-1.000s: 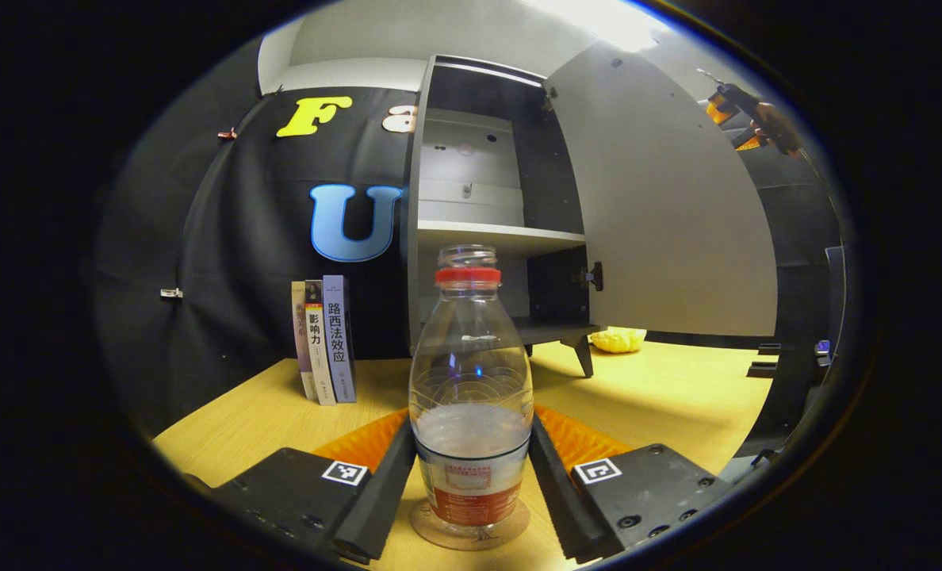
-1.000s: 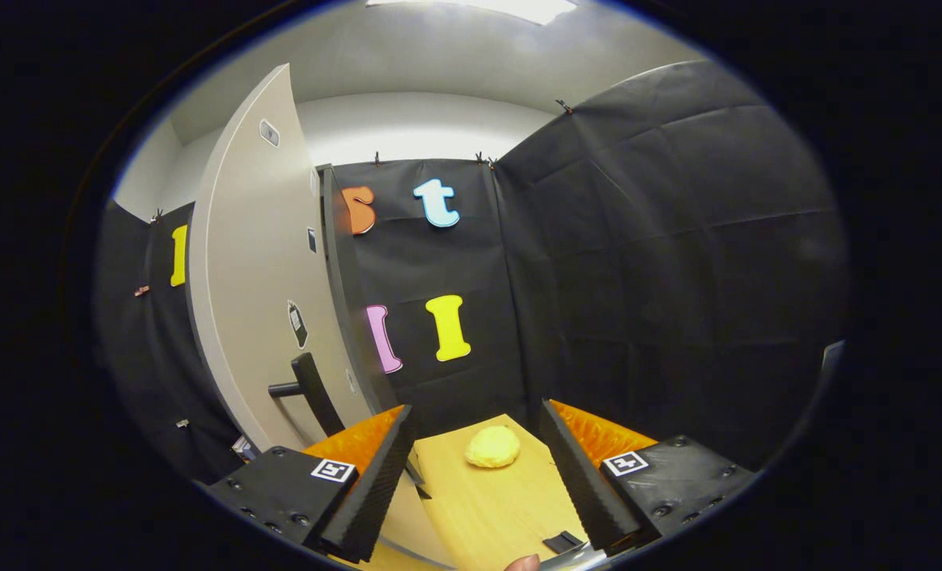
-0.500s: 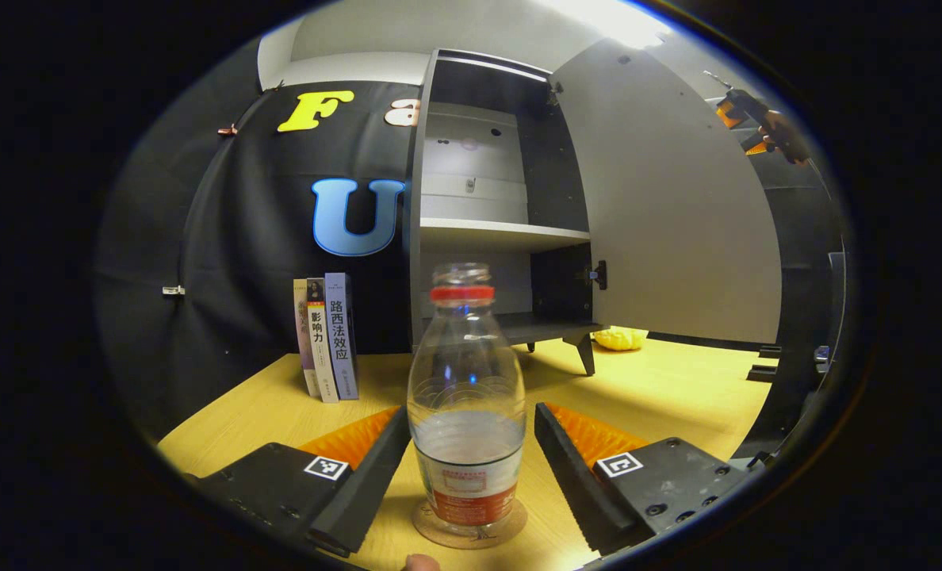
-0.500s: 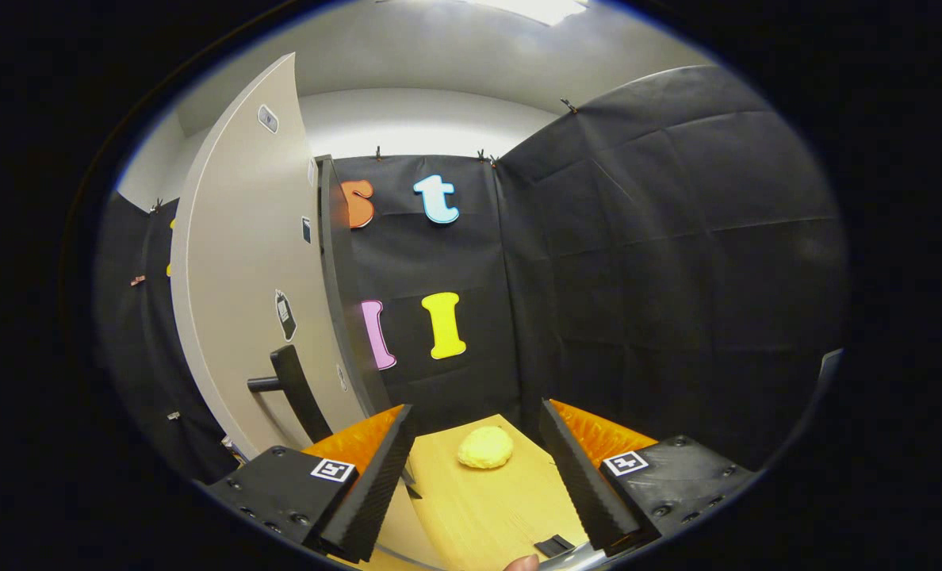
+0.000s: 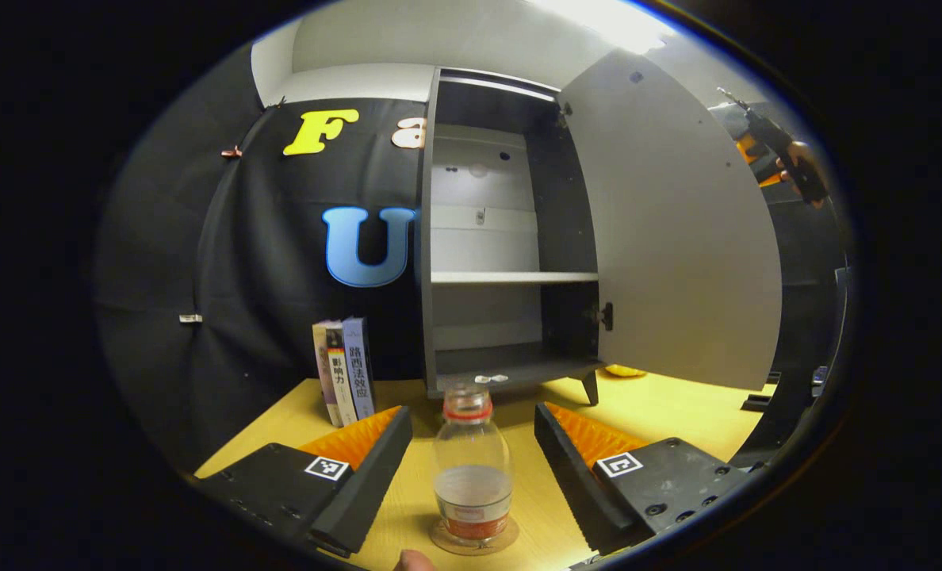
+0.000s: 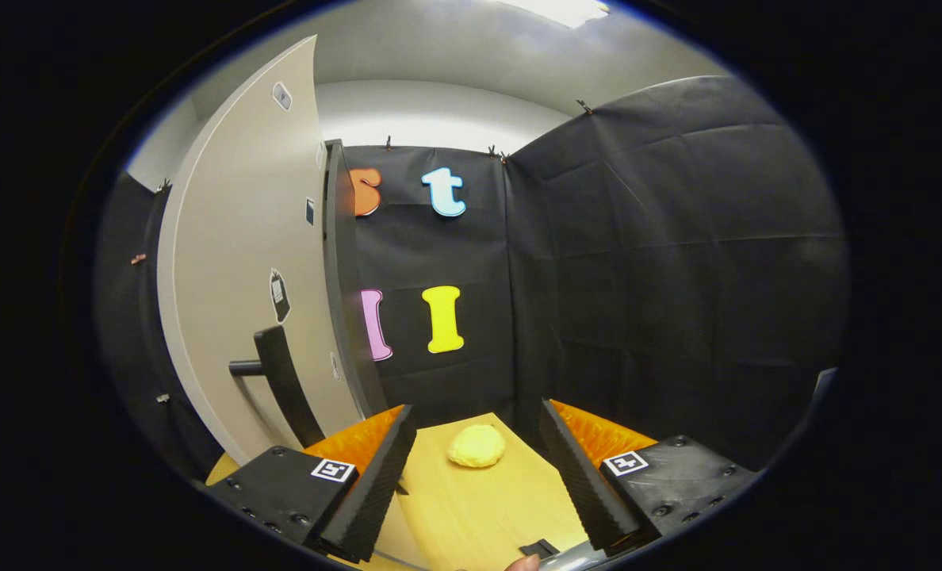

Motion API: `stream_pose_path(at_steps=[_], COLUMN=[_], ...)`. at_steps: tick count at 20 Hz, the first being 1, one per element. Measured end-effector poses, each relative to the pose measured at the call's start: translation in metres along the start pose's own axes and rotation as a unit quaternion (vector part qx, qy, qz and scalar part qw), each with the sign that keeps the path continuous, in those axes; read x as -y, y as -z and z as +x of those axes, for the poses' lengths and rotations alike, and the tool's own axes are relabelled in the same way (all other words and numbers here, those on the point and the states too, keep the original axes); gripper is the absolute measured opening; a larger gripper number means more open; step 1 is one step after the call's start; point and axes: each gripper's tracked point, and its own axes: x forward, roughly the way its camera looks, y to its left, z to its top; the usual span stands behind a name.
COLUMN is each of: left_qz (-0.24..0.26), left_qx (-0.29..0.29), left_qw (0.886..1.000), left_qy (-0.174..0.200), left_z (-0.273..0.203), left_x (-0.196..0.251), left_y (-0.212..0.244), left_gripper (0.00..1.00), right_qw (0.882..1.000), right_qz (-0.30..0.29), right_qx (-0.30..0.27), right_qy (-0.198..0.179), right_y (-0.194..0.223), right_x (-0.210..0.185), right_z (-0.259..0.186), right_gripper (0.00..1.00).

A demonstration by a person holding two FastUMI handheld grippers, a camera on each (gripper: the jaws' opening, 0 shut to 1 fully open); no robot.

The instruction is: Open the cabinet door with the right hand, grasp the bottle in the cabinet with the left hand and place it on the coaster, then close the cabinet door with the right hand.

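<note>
The clear plastic bottle with the red neck ring [image 5: 472, 468] stands upright on the round coaster [image 5: 473, 539] on the yellow wooden tabletop [image 5: 669, 408], between the left gripper [image 5: 471, 460]'s wide-open jaws, touching neither. The grey cabinet [image 5: 511, 238] gapes, its pale door [image 5: 677, 230] swung wide. Beside the door's black handle [image 6: 277, 373], the right gripper [image 6: 479, 468] hangs with jaws spread, holding nothing.
</note>
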Motion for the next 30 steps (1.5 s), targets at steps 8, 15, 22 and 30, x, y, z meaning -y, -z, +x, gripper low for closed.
stream_pose_path(at_steps=[8, 15, 22, 30], left_qz=[-0.050, -0.043, -0.056, -0.053], left_qx=[0.011, 0.001, 0.005, -0.015], left_qw=[0.999, 0.998, 0.997, 0.995], left_qy=[-0.017, -0.036, -0.043, -0.079], left_z=[-0.015, -0.001, -0.010, -0.030], left_x=[0.021, 0.034, 0.038, 0.002], left_y=[-0.128, -0.213, -0.239, -0.231], left_gripper=[0.98, 0.99, 0.98, 0.97], right_qw=[0.999, 0.999, 0.996, 0.990], right_qz=[-0.017, -0.009, 0.027, 0.026], right_qx=[0.013, 0.010, -0.001, -0.004], right_qy=[-0.038, -0.050, -0.090, -0.138], right_y=[0.004, 0.007, 0.019, 0.028], right_x=[-0.021, -0.037, -0.091, -0.158], right_z=[0.003, -0.003, -0.025, -0.034], right_gripper=[0.95, 0.95, 0.96, 0.96])
